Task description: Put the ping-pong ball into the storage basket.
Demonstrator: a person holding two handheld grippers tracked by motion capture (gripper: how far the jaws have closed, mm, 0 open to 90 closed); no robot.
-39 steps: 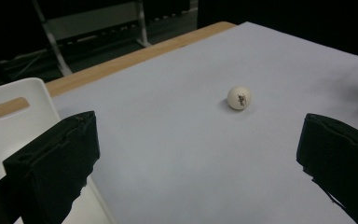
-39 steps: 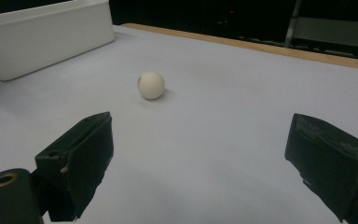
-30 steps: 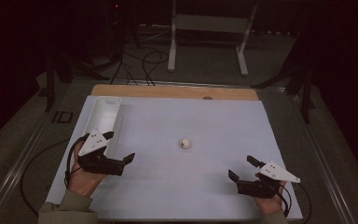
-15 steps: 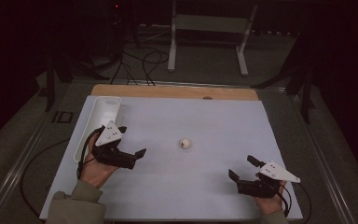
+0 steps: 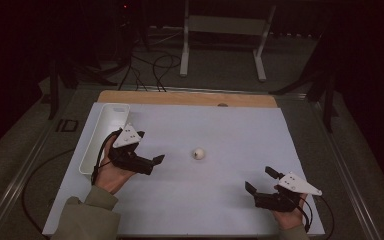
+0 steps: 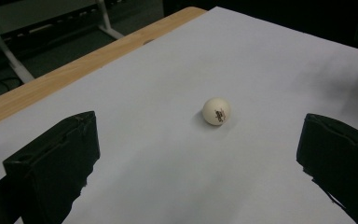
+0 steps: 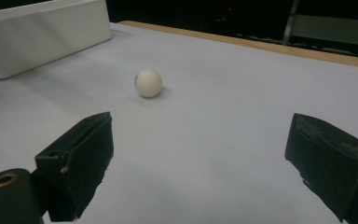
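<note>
Dark room, with cables and a metal stand [image 5: 225, 30] on the floor beyond the table. White table surface [image 5: 230, 125] with a wooden strip [image 5: 185, 98] along the far edge. Small white ball [image 5: 198, 154] lying alone near the middle, a dark printed mark on it in the left gripper view [image 6: 216, 111]. Left gripper [image 5: 152, 165] left of the ball and near it, not touching, jaws spread wide and aimed at it. Long white tray [image 5: 105, 136] by the left edge, just beside that hand; contents hard to judge from here, seemingly nothing inside. Right gripper [image 5: 260, 181] at the near right, well apart from the ball, jaws wide as well and gripping nothing. Same ball ahead between the right jaws [image 7: 148, 83], tray [image 7: 46, 32] beyond at far left.
</note>
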